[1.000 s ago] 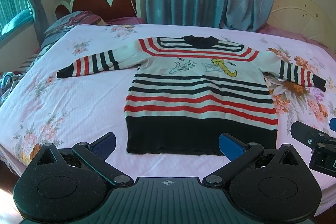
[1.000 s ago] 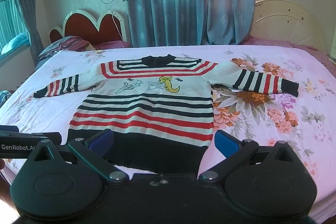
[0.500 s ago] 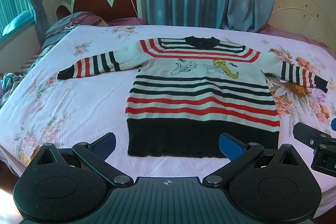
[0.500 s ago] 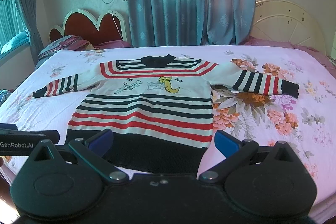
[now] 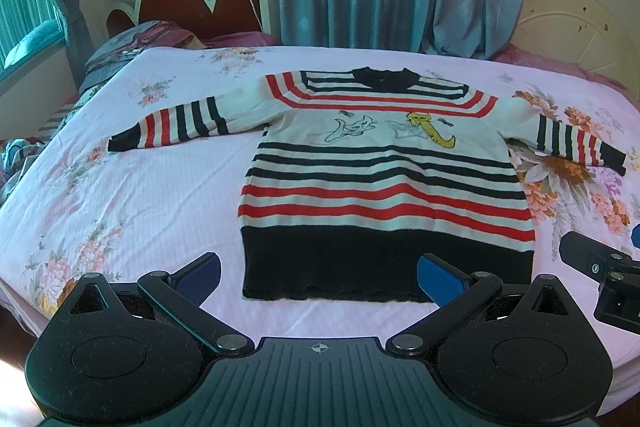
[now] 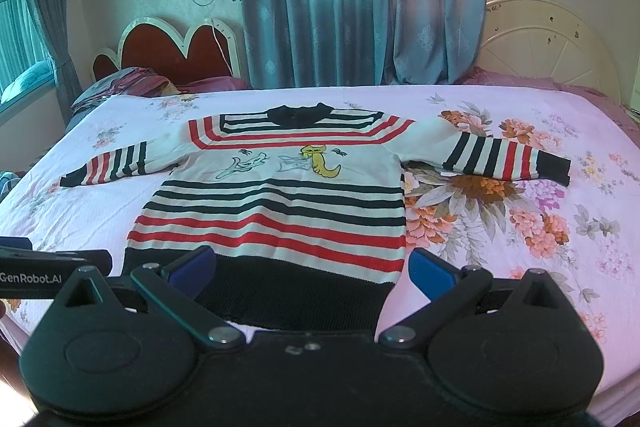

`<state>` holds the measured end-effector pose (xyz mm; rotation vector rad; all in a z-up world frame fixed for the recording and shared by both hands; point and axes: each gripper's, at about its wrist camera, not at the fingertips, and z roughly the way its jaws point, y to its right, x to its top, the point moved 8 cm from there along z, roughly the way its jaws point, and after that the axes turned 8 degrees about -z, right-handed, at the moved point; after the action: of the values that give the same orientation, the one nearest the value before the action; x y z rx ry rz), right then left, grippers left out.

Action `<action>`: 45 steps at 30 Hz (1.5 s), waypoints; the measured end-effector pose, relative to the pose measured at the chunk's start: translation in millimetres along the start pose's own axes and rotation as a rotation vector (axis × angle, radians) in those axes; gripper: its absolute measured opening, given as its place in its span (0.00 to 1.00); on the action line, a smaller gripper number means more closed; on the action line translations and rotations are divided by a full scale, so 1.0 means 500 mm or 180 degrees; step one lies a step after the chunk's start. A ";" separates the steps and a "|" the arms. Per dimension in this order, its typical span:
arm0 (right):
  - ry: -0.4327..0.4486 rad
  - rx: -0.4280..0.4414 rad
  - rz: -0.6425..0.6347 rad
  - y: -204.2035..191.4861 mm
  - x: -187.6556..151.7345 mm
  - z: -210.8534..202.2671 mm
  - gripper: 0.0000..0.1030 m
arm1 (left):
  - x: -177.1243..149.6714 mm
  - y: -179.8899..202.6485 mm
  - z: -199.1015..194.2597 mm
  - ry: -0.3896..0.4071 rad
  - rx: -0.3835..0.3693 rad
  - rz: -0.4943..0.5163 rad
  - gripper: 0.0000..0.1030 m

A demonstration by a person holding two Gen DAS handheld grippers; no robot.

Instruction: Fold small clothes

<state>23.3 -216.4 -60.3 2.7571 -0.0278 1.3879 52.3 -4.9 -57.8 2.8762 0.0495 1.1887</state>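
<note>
Sweater point(image 5: 384, 183) flat, hem nearest both spread tongs point(image 5: 318, 277)

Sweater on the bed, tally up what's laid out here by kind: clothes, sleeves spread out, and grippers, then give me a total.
Striped sweater: 1, flat on the floral bedspread
Spread sleeves: 2, left sleeve and right sleeve
Grippers: 2, left gripper and right gripper, both open and empty
Total: 5
</note>
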 end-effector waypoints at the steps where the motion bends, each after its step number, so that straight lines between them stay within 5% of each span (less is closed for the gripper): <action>1: 0.0000 0.0004 0.0003 0.000 0.000 0.000 0.99 | 0.000 0.000 0.000 0.0002 0.0005 -0.0001 1.00; 27: -0.0051 -0.0071 0.0048 0.006 -0.004 0.036 0.99 | 0.016 -0.011 0.033 0.0001 0.0002 0.0044 1.00; 45: -0.0148 -0.0325 0.0213 -0.007 0.044 0.119 0.99 | 0.100 -0.028 0.161 -0.0105 -0.0094 0.0200 1.00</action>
<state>84.1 -216.2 -78.1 2.7272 -0.1890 1.2980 144.3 10.0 -79.9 2.8911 -0.0590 1.1413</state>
